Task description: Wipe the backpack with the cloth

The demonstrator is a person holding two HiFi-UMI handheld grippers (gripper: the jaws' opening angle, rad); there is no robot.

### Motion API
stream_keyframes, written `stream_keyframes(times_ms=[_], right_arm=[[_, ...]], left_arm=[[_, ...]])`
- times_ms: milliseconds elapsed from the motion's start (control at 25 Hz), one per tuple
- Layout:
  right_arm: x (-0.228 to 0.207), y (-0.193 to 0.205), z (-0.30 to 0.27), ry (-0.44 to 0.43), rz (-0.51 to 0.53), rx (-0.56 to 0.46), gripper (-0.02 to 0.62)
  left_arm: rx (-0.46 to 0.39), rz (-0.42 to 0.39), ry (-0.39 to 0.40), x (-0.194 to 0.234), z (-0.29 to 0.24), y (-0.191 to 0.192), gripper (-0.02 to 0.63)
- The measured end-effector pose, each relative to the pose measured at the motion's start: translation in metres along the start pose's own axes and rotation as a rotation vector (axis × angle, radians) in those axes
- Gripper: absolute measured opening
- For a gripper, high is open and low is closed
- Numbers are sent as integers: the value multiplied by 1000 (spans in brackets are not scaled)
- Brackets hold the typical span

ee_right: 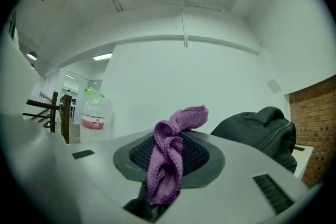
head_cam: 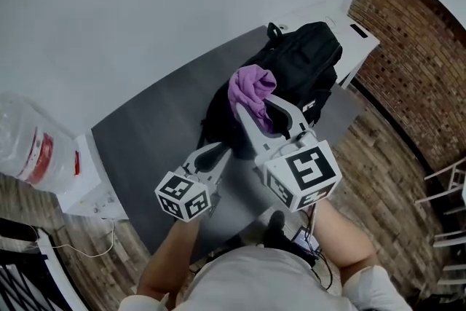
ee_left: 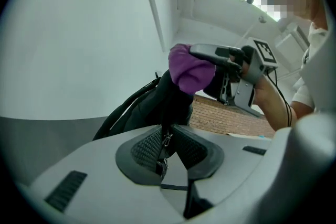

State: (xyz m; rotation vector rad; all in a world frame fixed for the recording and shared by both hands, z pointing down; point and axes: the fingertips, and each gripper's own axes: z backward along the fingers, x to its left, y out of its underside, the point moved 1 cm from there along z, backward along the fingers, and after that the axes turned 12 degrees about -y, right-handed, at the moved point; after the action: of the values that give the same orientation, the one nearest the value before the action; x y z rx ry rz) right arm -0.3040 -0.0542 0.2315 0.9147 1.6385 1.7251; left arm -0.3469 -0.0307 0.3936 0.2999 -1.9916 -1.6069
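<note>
Over the backpack (head_cam: 309, 58), my right gripper (head_cam: 261, 119) pinches the cloth (head_cam: 251, 87); my left gripper (ee_left: 165, 153) clamps a zipper pull (ee_left: 164, 150), steadying it. Wiping looks about to start: press down, then stroke.

Head view steeply down fr above; both gripper views low, close; all share backpack (head_cam: 306, 65).
</note>
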Motion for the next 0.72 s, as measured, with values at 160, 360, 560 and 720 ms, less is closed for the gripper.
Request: stream_keyframes(times_ms=[160,360,560,720], right_arm=[[-17,0,-10,67,-12,25,101],[-41,3,8,204,-31,28,101],[-46,14,32,276,-29,55,101],[-54,19,52,324,-26,70,101]], left_arm=[[-19,5,18,-2,0,-10,51],[-10,-19,74,-10,9,-12,51],[-3,-9,101,-13,10,-8,51],[8,-19,127,-22,9,-7,51]])
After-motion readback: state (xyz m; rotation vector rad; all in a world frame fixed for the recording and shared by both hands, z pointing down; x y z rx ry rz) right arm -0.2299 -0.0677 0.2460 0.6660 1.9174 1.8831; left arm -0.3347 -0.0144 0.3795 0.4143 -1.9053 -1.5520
